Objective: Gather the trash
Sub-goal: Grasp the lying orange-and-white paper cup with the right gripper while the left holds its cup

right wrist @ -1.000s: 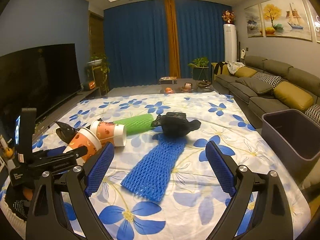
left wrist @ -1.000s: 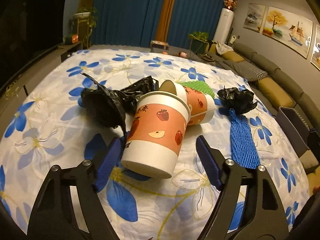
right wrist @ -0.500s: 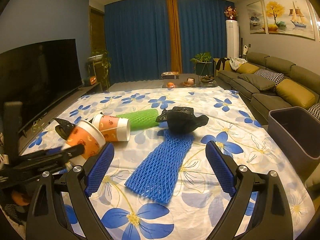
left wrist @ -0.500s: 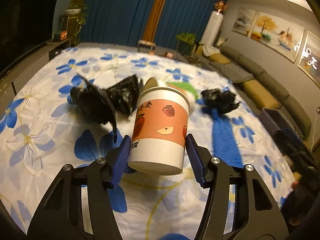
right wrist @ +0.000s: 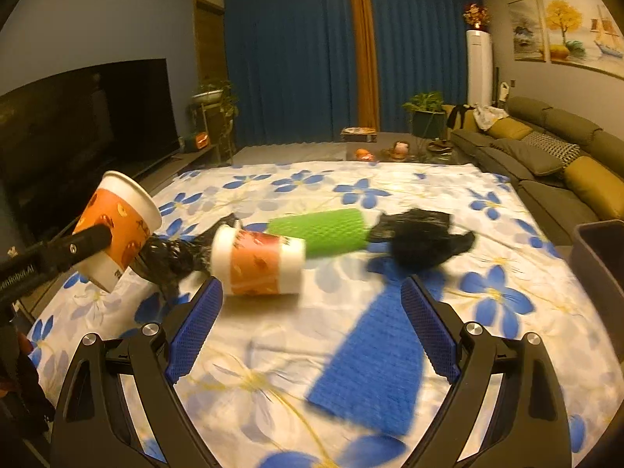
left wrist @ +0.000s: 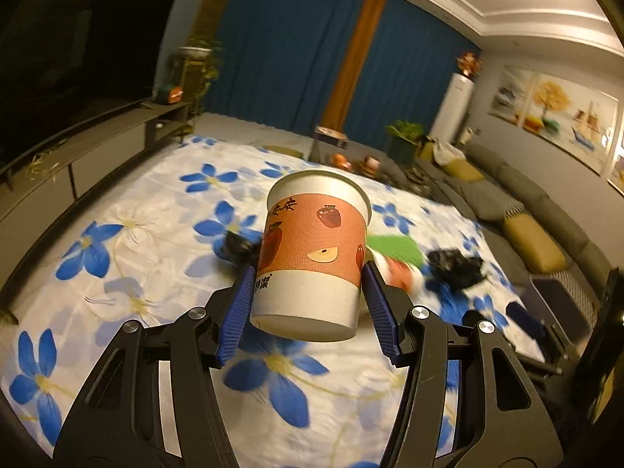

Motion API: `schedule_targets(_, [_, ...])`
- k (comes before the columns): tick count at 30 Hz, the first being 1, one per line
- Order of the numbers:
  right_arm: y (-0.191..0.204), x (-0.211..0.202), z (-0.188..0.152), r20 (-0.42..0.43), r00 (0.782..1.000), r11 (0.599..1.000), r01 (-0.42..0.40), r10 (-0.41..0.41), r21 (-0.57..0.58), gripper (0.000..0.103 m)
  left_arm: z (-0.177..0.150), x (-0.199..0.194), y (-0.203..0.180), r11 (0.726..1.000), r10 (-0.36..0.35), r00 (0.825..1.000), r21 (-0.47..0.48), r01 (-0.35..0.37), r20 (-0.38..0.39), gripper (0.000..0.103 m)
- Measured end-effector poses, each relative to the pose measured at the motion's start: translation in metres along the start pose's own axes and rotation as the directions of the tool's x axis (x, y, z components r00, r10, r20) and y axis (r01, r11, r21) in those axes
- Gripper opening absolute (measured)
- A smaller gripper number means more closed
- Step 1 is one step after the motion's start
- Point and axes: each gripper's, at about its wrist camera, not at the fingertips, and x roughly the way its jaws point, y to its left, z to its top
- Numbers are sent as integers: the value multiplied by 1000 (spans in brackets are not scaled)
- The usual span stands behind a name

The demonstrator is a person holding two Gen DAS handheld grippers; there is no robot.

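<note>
Right wrist: two cups (right wrist: 117, 230), two black bags (right wrist: 421, 240).

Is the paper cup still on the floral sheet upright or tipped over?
Tipped over: the paper cup lies on its side on the floral sheet, against the green mesh sleeve.

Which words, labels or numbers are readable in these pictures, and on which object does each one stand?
"安安": red band of the held paper cup, only partly legible.
Blue characters on the cup's white base: too blurred to read.
"...Robot.AI": arm of the left gripper, partly cut off.
Lying cup: print is too blurred.
</note>
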Motion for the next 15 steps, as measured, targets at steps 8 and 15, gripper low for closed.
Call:
schedule_targets(8, [25, 40, 5, -49, 999, 1000, -20, 19, -24, 96, -3, 11, 22, 999, 38, 999, -30, -38, 0, 55])
schedule_targets(15, [36, 69, 10, -105, 994, 1000, -23, 21, -13, 96, -7, 14, 29, 999, 19, 1000, -49, -20, -15, 55])
